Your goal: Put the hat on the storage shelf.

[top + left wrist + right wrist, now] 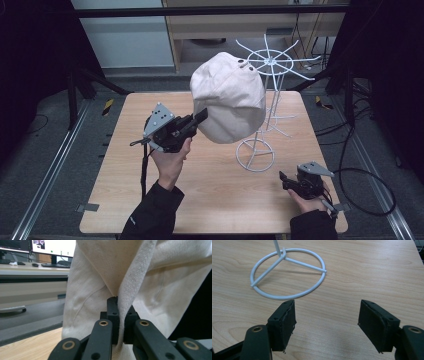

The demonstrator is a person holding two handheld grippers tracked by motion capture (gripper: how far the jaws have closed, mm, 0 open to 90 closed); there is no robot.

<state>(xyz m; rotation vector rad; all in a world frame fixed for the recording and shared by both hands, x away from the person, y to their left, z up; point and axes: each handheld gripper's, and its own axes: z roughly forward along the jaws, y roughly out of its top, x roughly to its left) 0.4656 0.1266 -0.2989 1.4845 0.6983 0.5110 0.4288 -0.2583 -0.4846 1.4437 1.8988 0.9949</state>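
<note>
So, working across from the left: my left gripper (pixel 202 116) is up off the table (pixel 125 165) at about 10 o'clock from the board's middle, and its jaws are pinched tight on a seam or band of the cream cap (pixel 230 97). In the left gripper view that woven strip (pixel 130 290) runs straight down between the two jaw blocks, so the hold is on the edge fabric and not the crown. The cap hangs in the air above the middle of the table, just left of the white wire stand (pixel 265 100), and from the high view I can't tell if it touches the stand's upright or only sits in front of it. My guess on handling: it's light, soft canvas, floppy, will sag and swing from one pinch point, not fragile, not slippery. The stitched band is the best place to hold, since it's thicker and won't slide out like a single layer would. Over at 5 o'clock my right gripper (pixel 292 182) rests low by the table's near right corner, jaws wide apart with nothing between them; its own view shows bare wood and the stand's round base ring (pixel 287 275) ahead. Room-wise, the left half of the board is open, but the spokes on the stand's top ring (pixel 272 60) at 1 o'clock look like easy snag points for loose cloth.
</note>
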